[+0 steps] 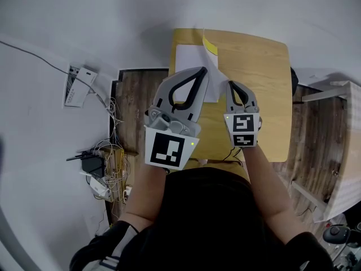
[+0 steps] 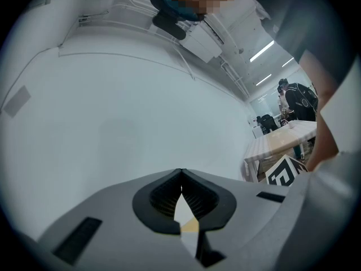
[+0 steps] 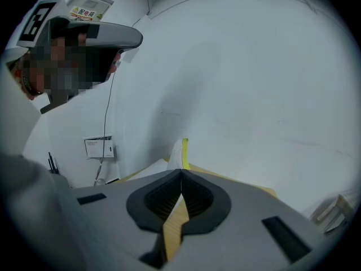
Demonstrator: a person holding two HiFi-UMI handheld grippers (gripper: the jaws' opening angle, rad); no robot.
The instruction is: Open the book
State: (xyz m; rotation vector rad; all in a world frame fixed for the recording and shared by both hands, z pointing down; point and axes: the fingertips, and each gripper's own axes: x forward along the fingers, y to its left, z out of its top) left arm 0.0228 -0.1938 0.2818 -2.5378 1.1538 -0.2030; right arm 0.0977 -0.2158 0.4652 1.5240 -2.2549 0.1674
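Right now the thin book with a white page and a yellow edge [image 1: 192,61] lies at the far left part of the light wooden surface [image 1: 262,66]. Its white page lies flat. A yellow flap [image 1: 210,43], most likely the cover, stands up along the right side of that page and is not lying flat. So I think the book is partly open, and the job is in its last bit.

The grey left tool [image 1: 202,72] hangs in the air by the near side of the white page. Its jaws are closed tight together with nothing in them. It points level at the plain white wall [image 2: 113,112], so I judge it is above the book and not touching it. The grey right tool [image 1: 232,86] is just beside it, over the bare wood, tipped a little down. Its jaws are pressed together too, and it holds nothing.

Next, I think, one tool has to reach the standing flap and push it over gently until it lies flat. Too hard a push could slide the light book.

Off to the left, a bundle of cables [image 1: 107,168] sits by the brown wooden floor [image 1: 138,95].
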